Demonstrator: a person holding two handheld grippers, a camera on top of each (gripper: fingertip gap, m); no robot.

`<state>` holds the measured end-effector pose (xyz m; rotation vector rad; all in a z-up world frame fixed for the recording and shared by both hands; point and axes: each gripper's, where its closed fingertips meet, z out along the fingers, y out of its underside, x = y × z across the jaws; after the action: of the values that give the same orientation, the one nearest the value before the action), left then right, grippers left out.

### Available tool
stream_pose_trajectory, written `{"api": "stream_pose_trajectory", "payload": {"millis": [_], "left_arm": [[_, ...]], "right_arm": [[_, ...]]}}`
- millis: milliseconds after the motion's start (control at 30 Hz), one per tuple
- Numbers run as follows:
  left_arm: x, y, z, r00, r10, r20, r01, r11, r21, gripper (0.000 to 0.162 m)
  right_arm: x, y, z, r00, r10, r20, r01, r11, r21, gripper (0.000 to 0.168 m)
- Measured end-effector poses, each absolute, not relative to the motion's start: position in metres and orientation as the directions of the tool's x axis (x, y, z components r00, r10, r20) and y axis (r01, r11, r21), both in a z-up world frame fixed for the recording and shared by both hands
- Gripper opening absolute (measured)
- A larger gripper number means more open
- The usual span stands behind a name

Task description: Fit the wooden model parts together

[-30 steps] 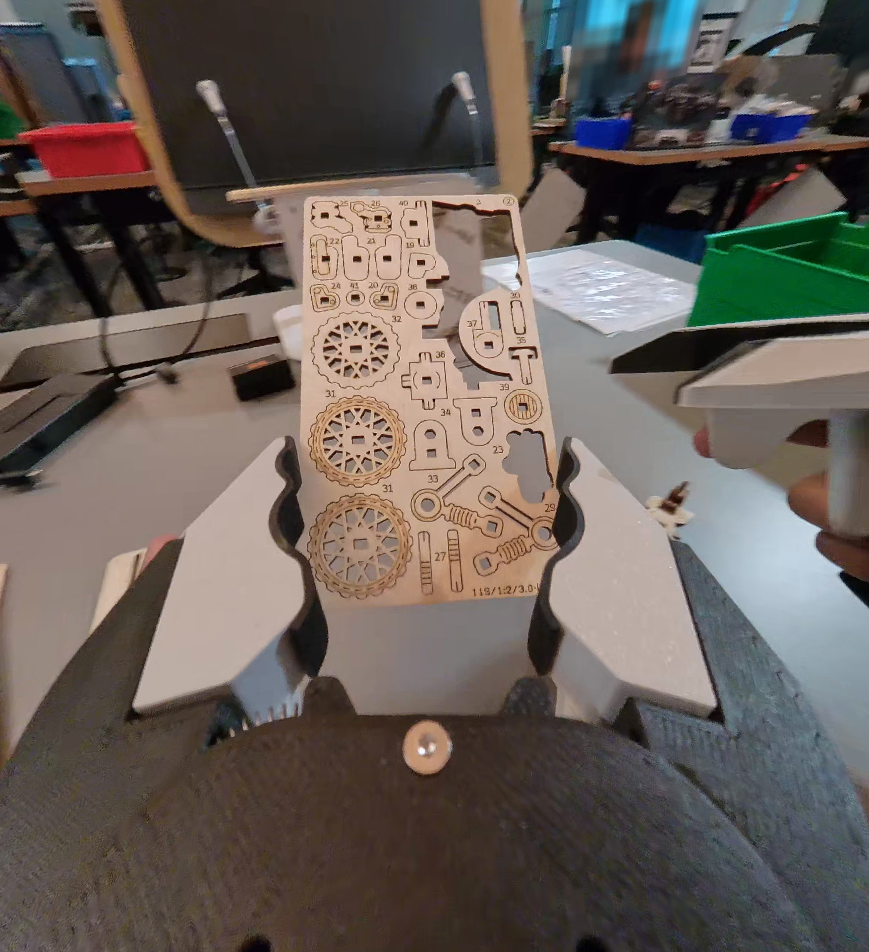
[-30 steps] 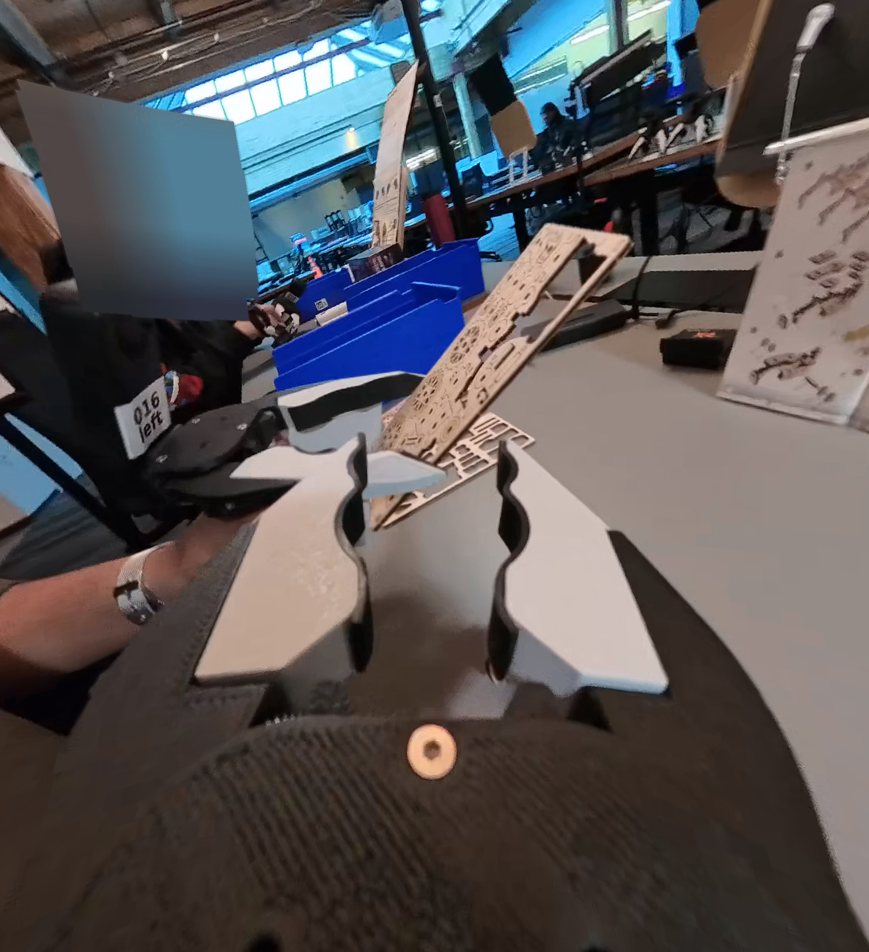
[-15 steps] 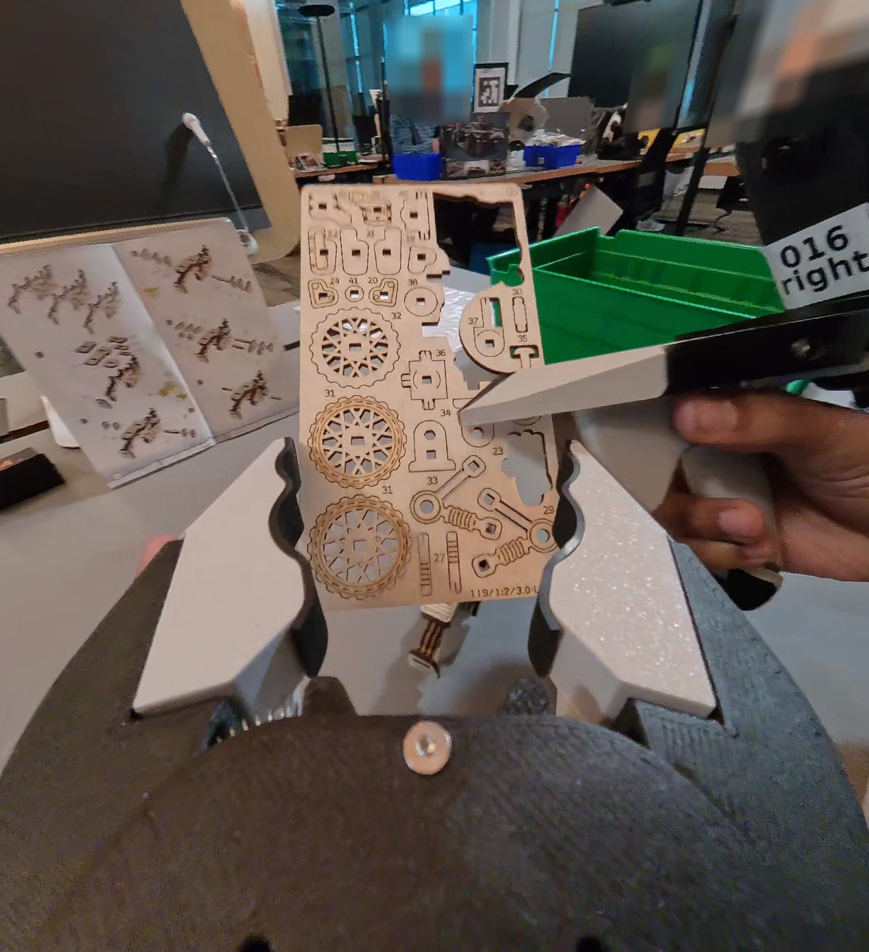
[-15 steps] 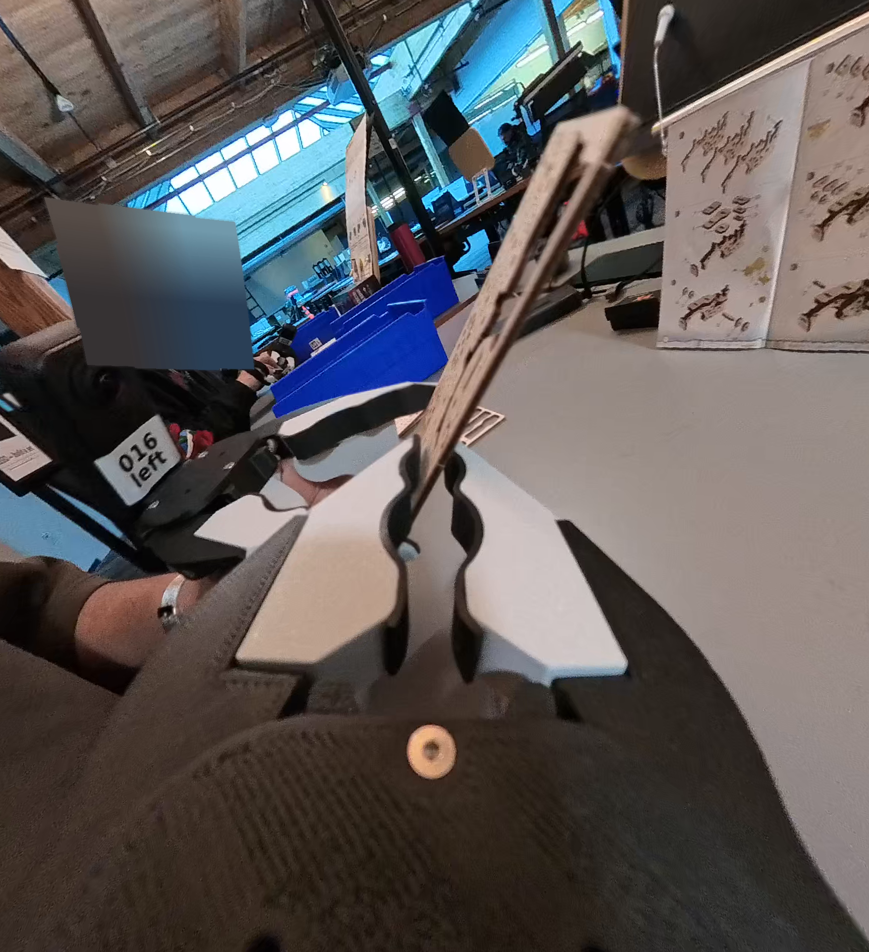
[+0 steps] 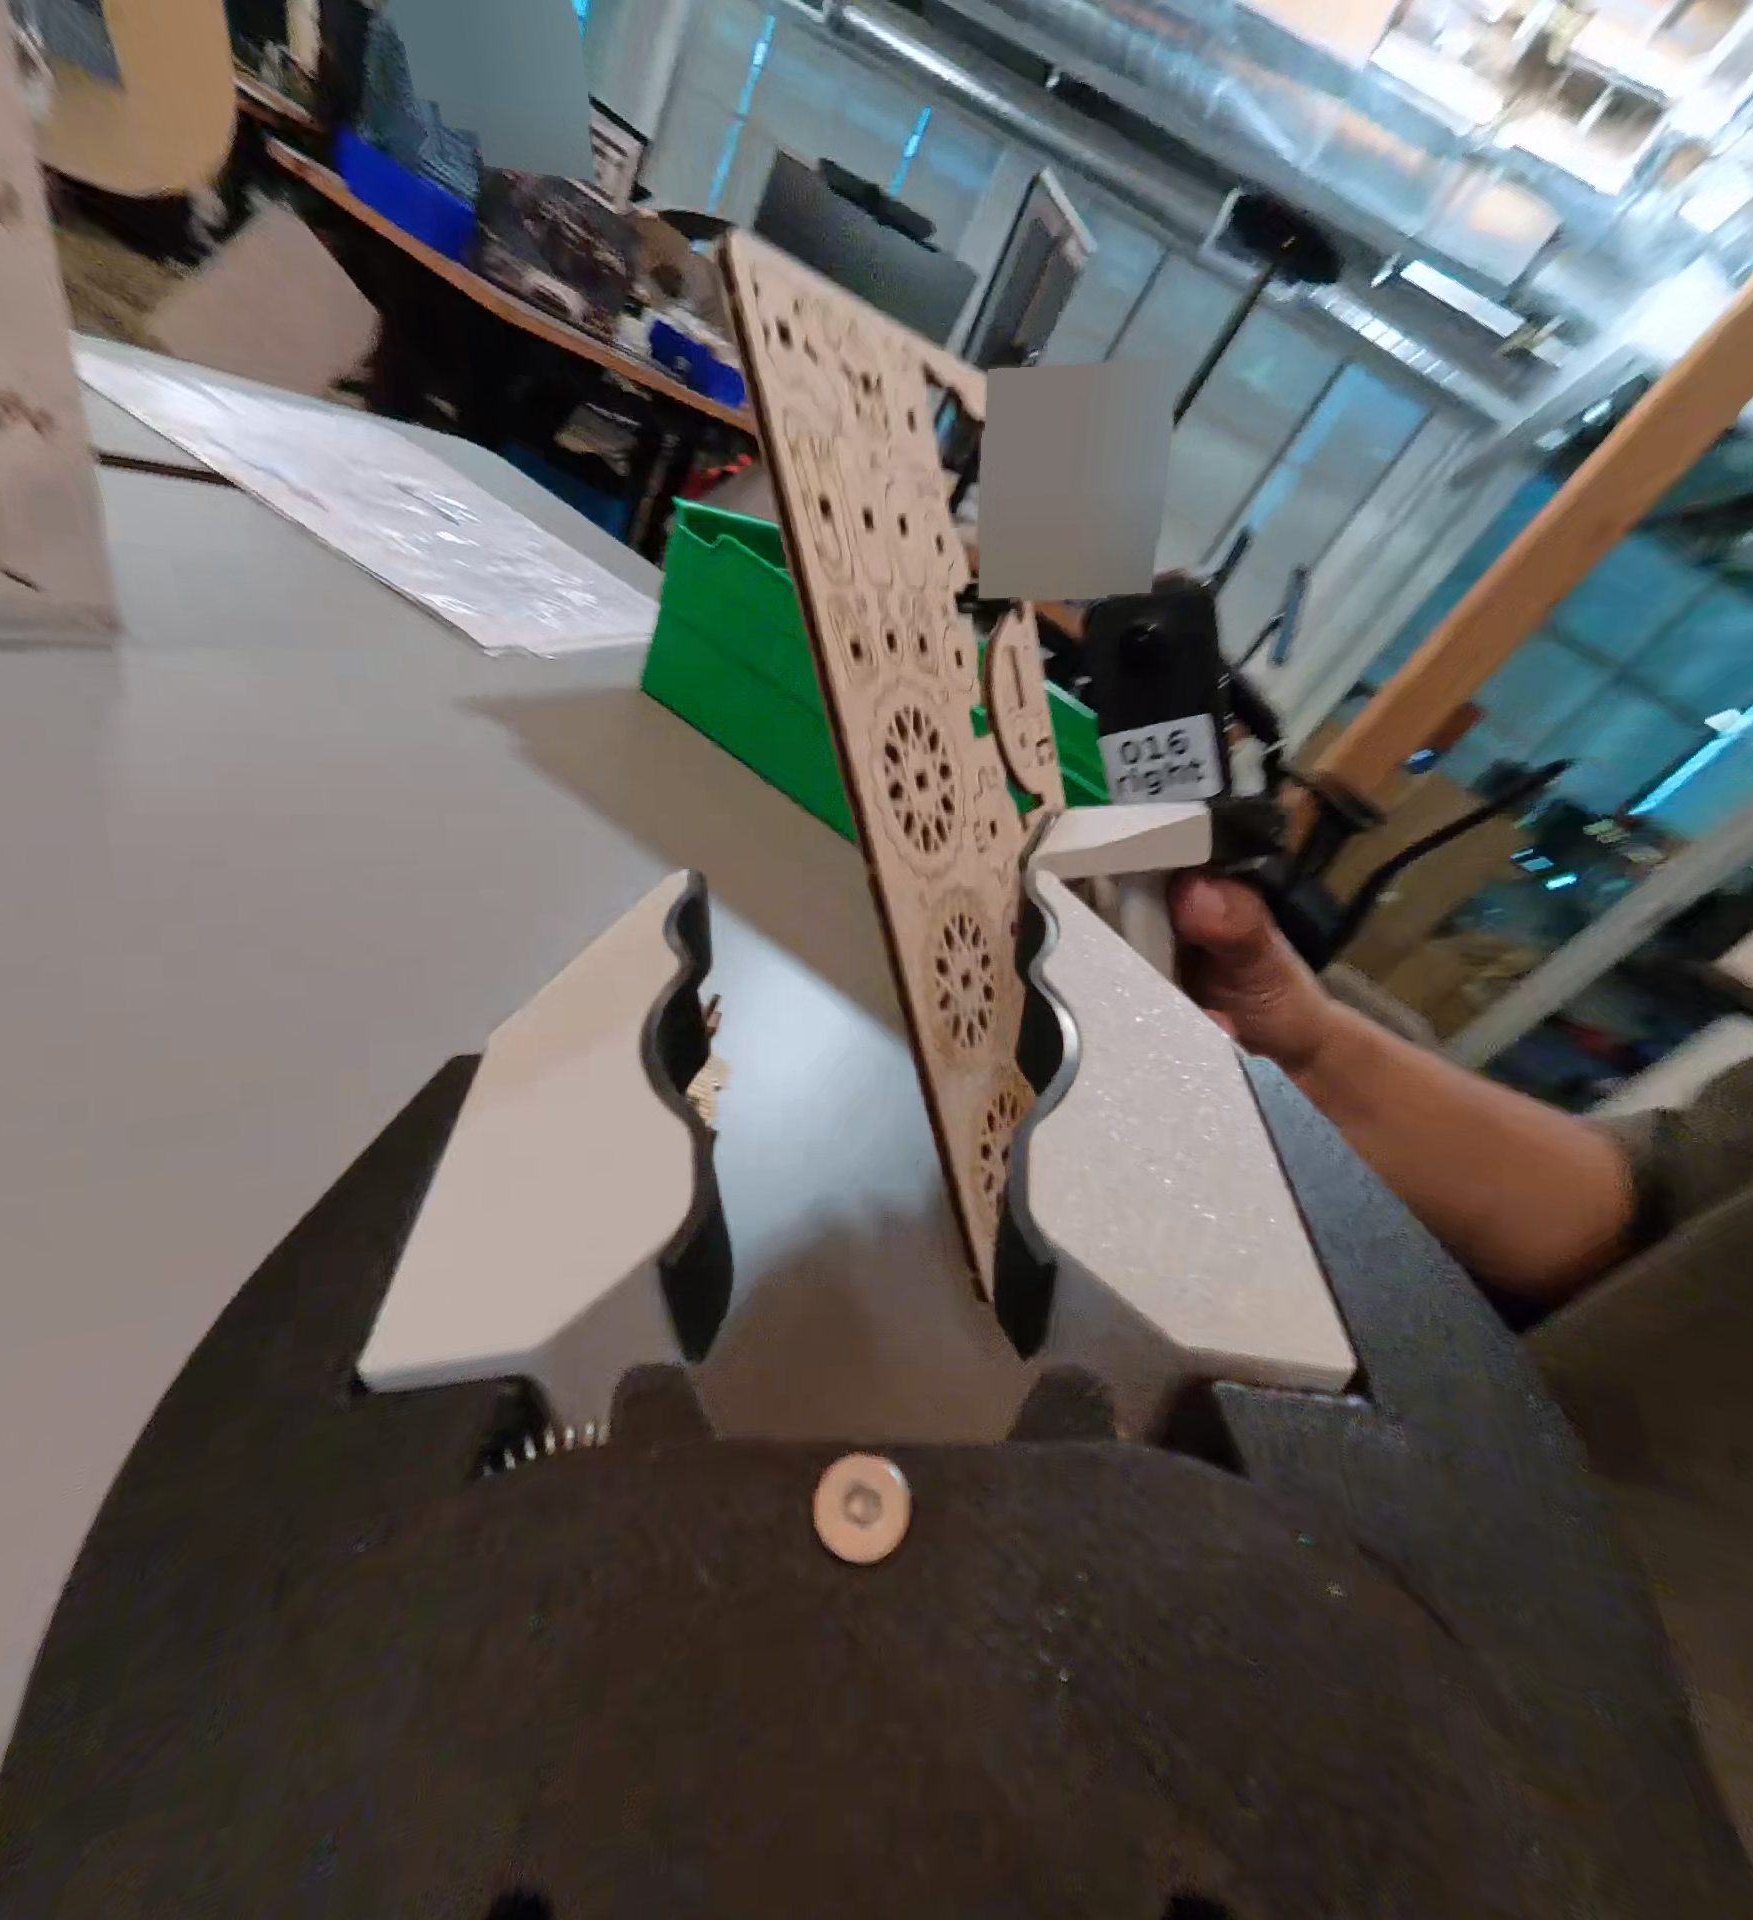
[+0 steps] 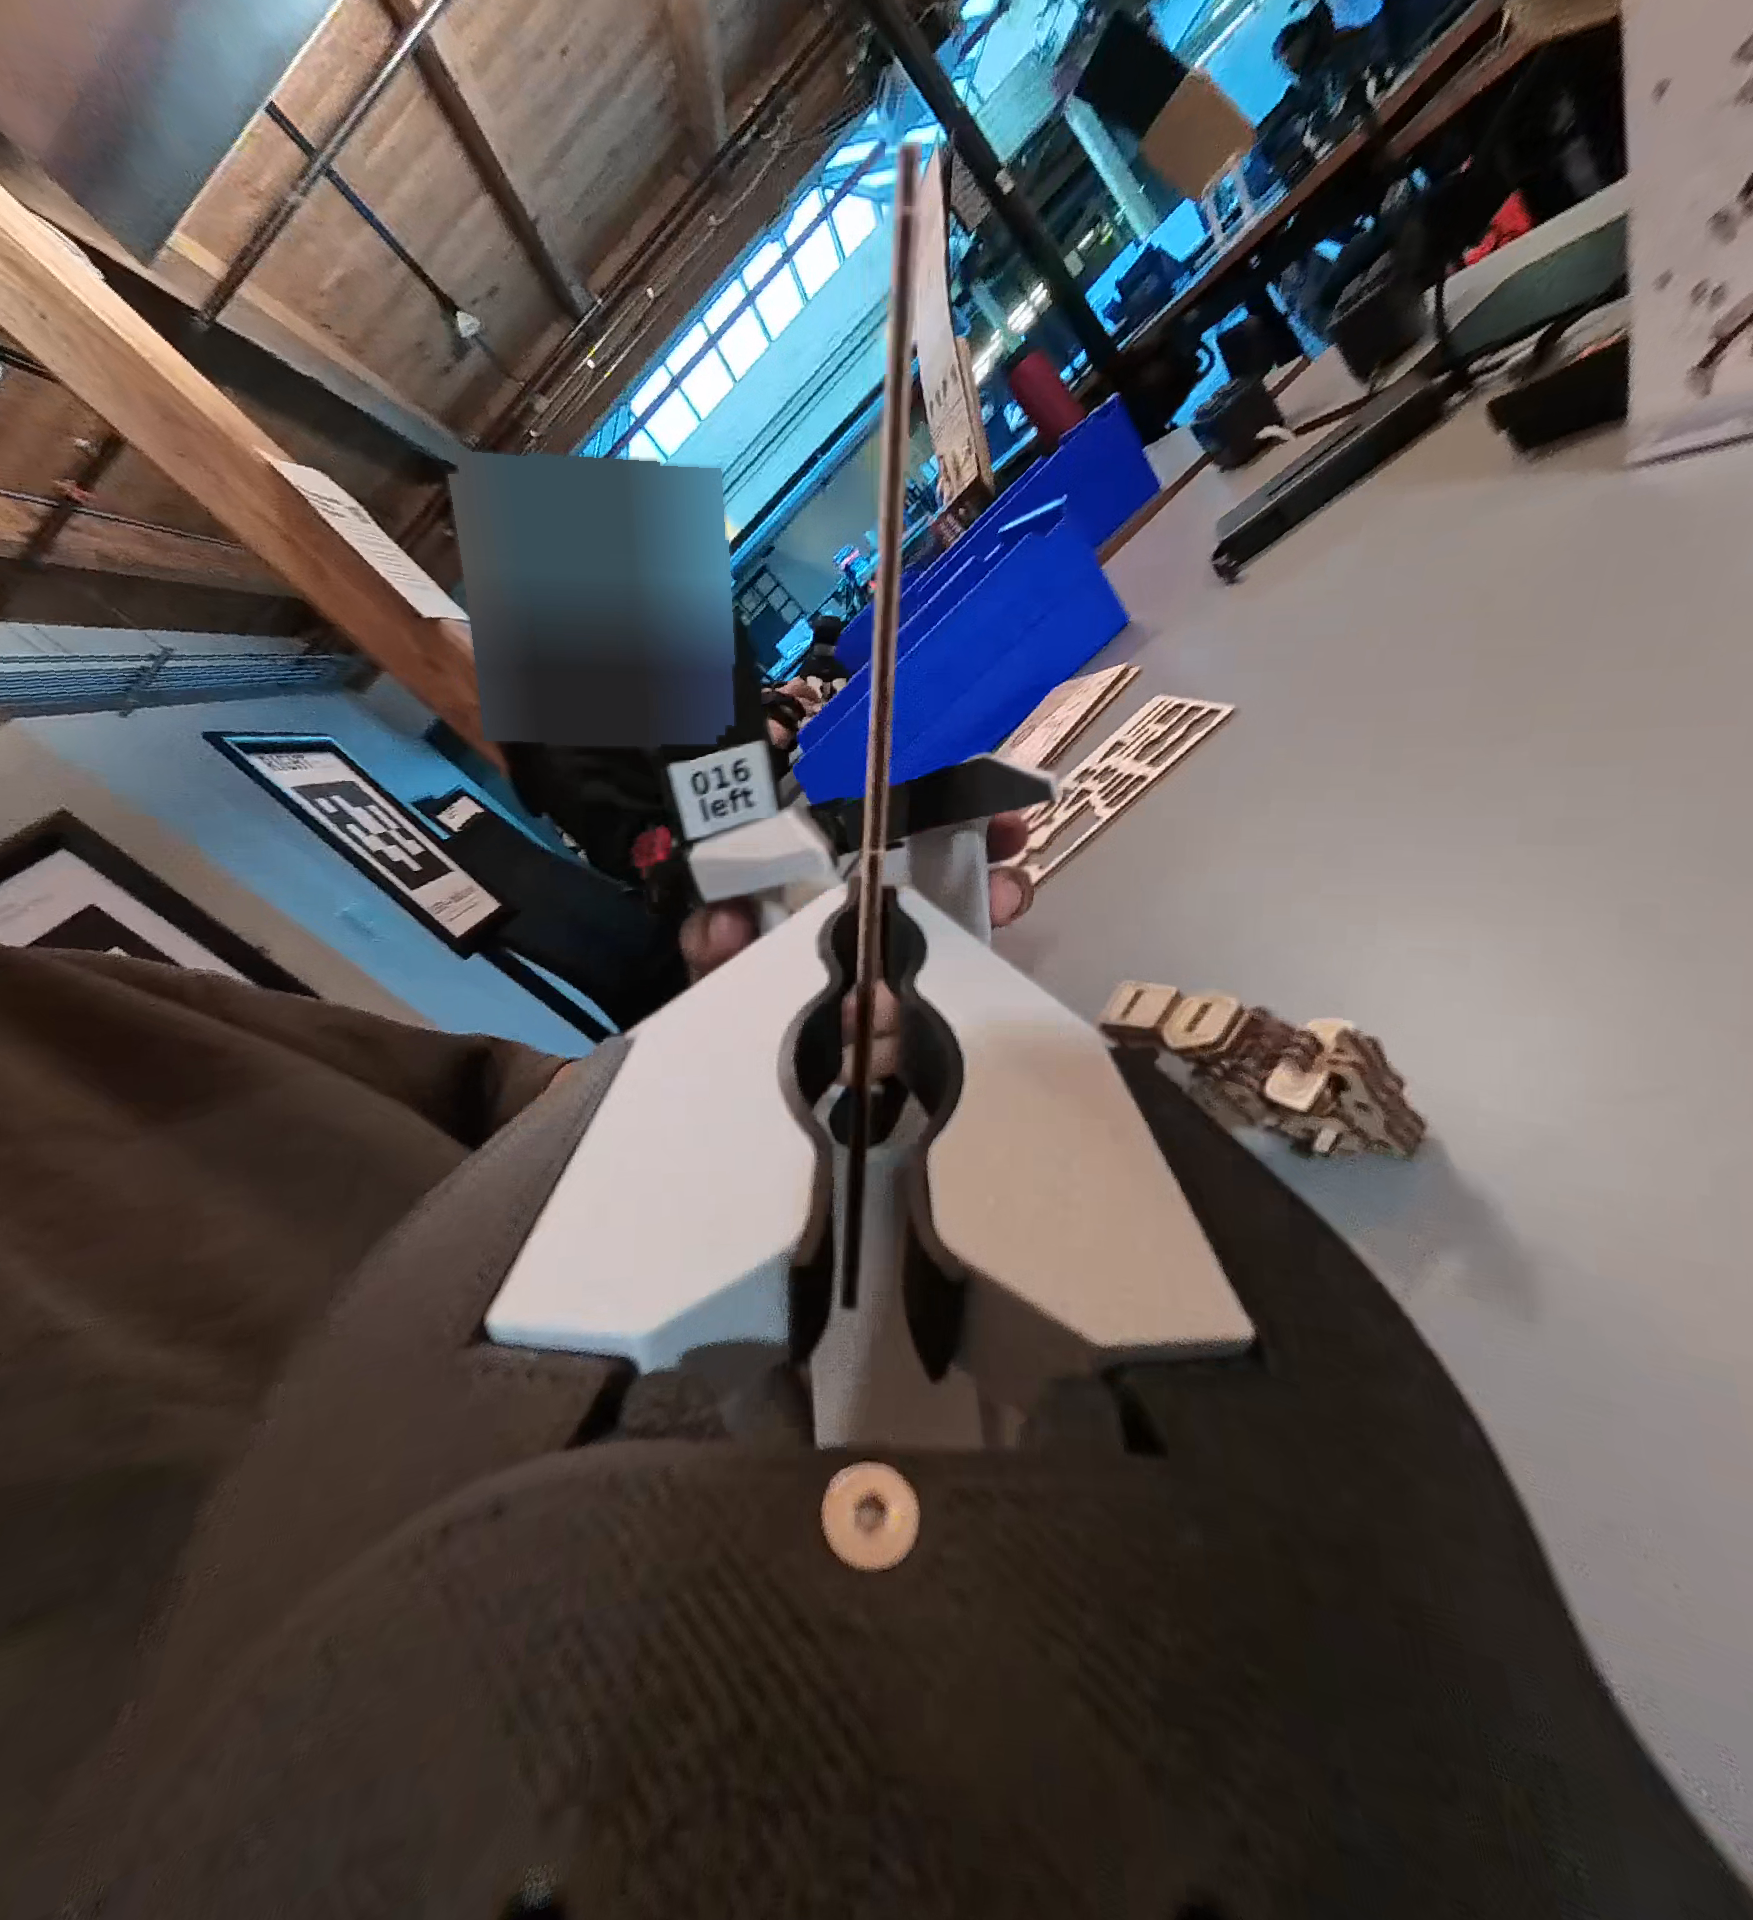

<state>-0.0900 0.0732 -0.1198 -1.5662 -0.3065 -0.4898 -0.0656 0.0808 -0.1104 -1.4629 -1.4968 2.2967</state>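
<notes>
1. Plywood is the material in play: a laser-cut parts sheet is being held upright above the grey table, its cut gears and small shapes not yet pressed out.
2. The sheet is being pinched edge-on by the right gripper, whose two white fingers are pressed together on the thin board; in the right wrist view the sheet is running straight up from between them.
3. The left gripper is being kept spread wide; nothing is being clamped by it. The sheet's lower corner is lying between its fingers, close against the right-hand finger and well apart from the other.
4. Judged from this, the sheet is being handed over so that a part can be freed.
5. To do it well, the right-hand pinch should be kept firm and low on solid border, never across the fretted gears, which look likely to snap.
6. The left fingers would best be closed on one part only, with the sheet kept square to them.
7. A half-built wooden assembly is lying on the table just beside the right gripper, and spent wooden frames are lying farther off by the blue bins.
8. A green bin is standing behind the sheet.
</notes>
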Motion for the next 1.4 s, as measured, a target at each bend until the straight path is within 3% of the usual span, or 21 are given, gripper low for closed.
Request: {"api": "stream_pose_trajectory", "payload": {"millis": [133, 367, 467, 533, 667, 1033, 1400], "left_arm": [[-0.096, 0.068, -0.117, 0.774, -0.174, 0.609, 0.613, -0.039, -0.789, 0.041], [-0.1, 0.066, -0.126, 0.813, -0.178, 0.555, 0.551, -0.073, -0.831, 0.035], [-0.094, 0.065, -0.124, 0.78, -0.231, 0.581, 0.579, -0.085, -0.811, 0.014], [-0.093, 0.064, -0.121, 0.757, -0.247, 0.605, 0.606, -0.078, -0.791, 0.011], [-0.092, 0.063, -0.121, 0.734, -0.272, 0.623, 0.622, -0.099, -0.776, 0.003], [-0.077, 0.063, -0.124, 0.738, -0.324, 0.591, 0.573, -0.161, -0.804, 0.003], [-0.06, 0.067, -0.133, 0.765, -0.341, 0.547, 0.502, -0.217, -0.837, 0.003]], "right_arm": [[-0.061, 0.077, -0.119, -0.556, 0.465, -0.689, 0.461, -0.517, -0.721, 0.002], [-0.066, 0.077, -0.128, -0.561, 0.434, -0.705, 0.487, -0.515, -0.705, 0.001], [-0.067, 0.075, -0.131, -0.557, 0.451, -0.698, 0.486, -0.504, -0.714, 0.001], [-0.068, 0.073, -0.13, -0.559, 0.454, -0.694, 0.482, -0.503, -0.717, 0.002], [-0.074, 0.077, -0.135, -0.521, 0.481, -0.705, 0.48, -0.518, -0.708, 0.03], [-0.074, 0.071, -0.137, -0.529, 0.491, -0.693, 0.483, -0.497, -0.721, 0.032], [-0.072, 0.069, -0.133, -0.549, 0.504, -0.666, 0.458, -0.485, -0.745, 0.013]]}}
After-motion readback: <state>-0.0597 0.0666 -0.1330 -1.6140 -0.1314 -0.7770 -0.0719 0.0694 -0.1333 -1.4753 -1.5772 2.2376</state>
